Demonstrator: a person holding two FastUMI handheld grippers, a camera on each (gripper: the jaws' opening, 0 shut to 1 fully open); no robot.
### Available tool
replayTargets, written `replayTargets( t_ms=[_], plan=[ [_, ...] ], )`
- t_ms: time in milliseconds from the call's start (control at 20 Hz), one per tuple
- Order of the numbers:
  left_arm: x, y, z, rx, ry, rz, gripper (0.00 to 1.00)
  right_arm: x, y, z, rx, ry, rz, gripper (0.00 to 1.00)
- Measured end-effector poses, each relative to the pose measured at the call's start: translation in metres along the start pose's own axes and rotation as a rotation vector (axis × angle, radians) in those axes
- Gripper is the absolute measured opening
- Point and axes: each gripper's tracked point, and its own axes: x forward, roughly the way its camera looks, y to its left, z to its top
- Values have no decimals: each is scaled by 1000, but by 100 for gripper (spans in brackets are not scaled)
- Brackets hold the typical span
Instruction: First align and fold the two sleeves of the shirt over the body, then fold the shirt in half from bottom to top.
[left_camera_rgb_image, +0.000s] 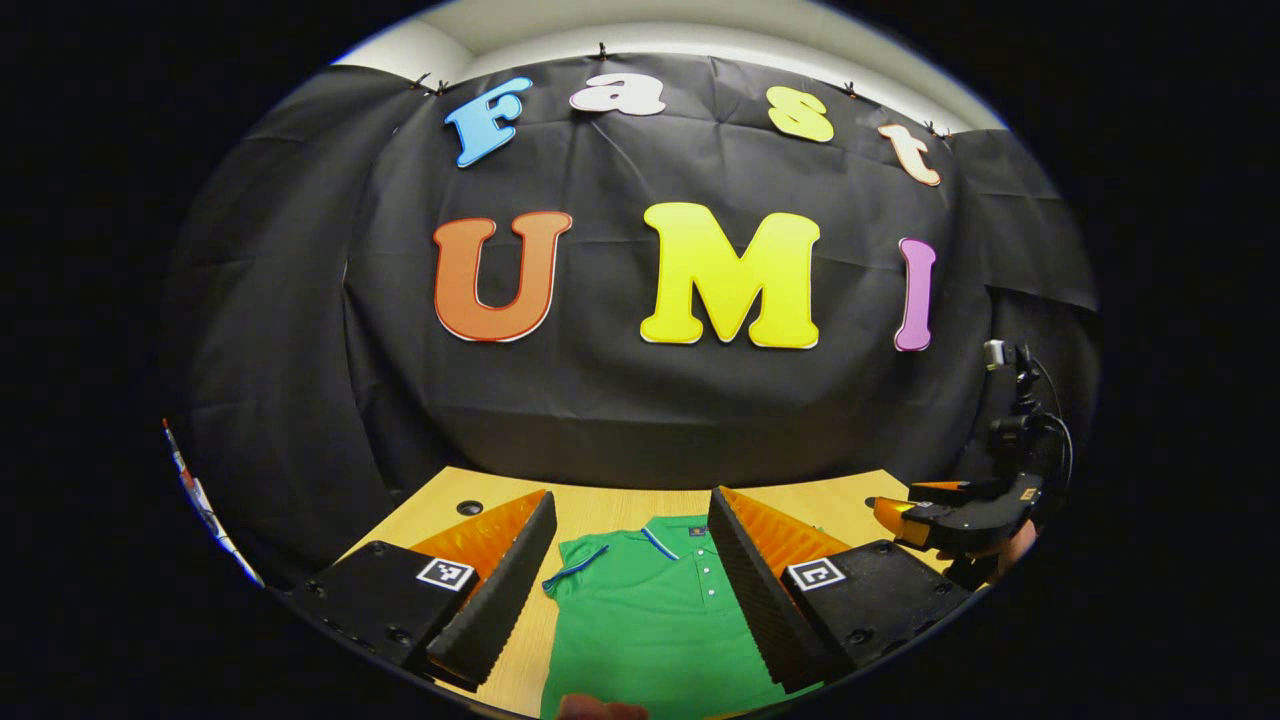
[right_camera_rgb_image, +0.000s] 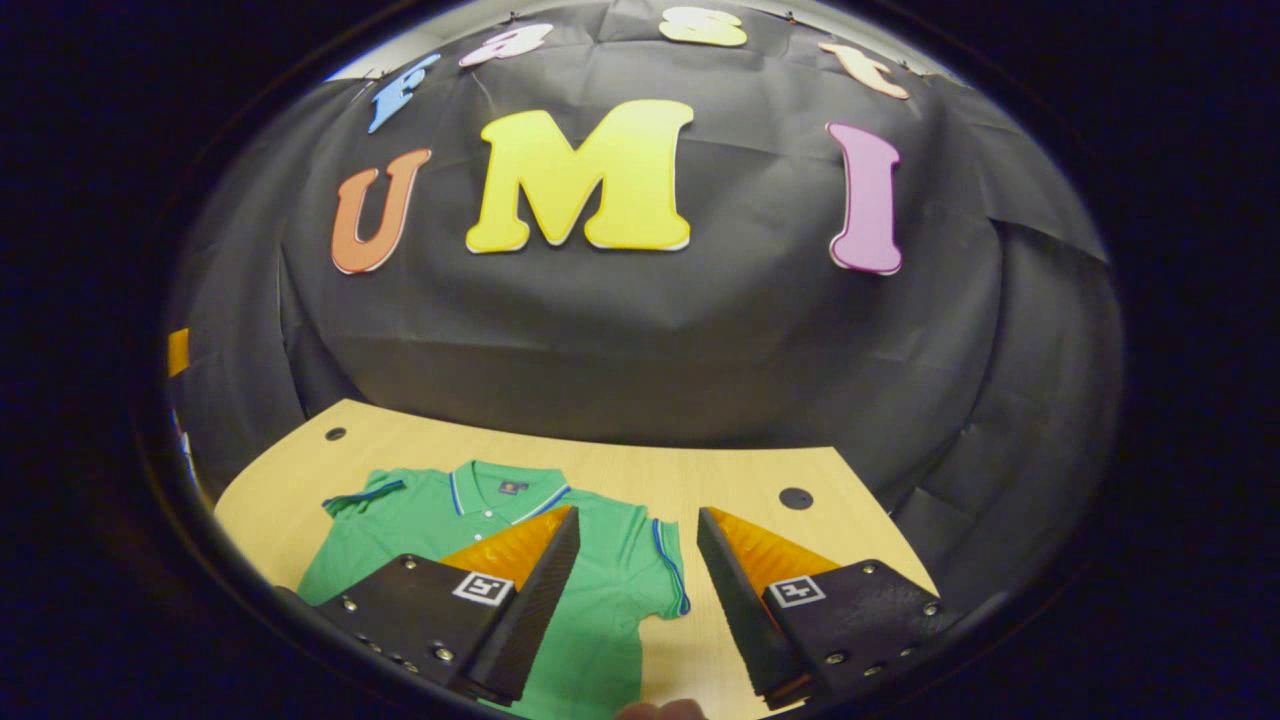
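Note:
A green polo shirt (left_camera_rgb_image: 650, 610) with blue-and-white trim lies flat, collar away from me, on the wooden table (left_camera_rgb_image: 610, 505). In the left gripper view my left gripper (left_camera_rgb_image: 632, 495) hovers open above it, its fingers framing the collar and button placket; one short sleeve (left_camera_rgb_image: 575, 570) spreads out to the left. The right gripper view has the shirt (right_camera_rgb_image: 440, 525) to the left. My right gripper (right_camera_rgb_image: 637, 515) is open above the shirt's other sleeve (right_camera_rgb_image: 665, 560). The right gripper (left_camera_rgb_image: 900, 515), held by a hand, also appears at the far right of the left gripper view.
The table (right_camera_rgb_image: 720, 475) has round cable holes (right_camera_rgb_image: 796, 497) (right_camera_rgb_image: 335, 434) near its back corners. Black cloth walls stand close behind the table. A bit of a finger (right_camera_rgb_image: 660, 710) shows at the bottom edge of each view.

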Motion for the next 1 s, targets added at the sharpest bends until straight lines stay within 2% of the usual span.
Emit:
replayTargets(
  t_ms=[250, 550, 1000],
  plan=[
    [2, 8, -5, 43, 18, 34, 98, 60, -5, -41, 20, 84, 20, 77],
    [7, 14, -17, 48, 63, 58, 98, 126, -26, -81, -20, 145, -20, 77],
    [16, 16, -33, 56, 122, 69, 98, 182, -31, -119, -47, 247, -15, 77]
  ],
)
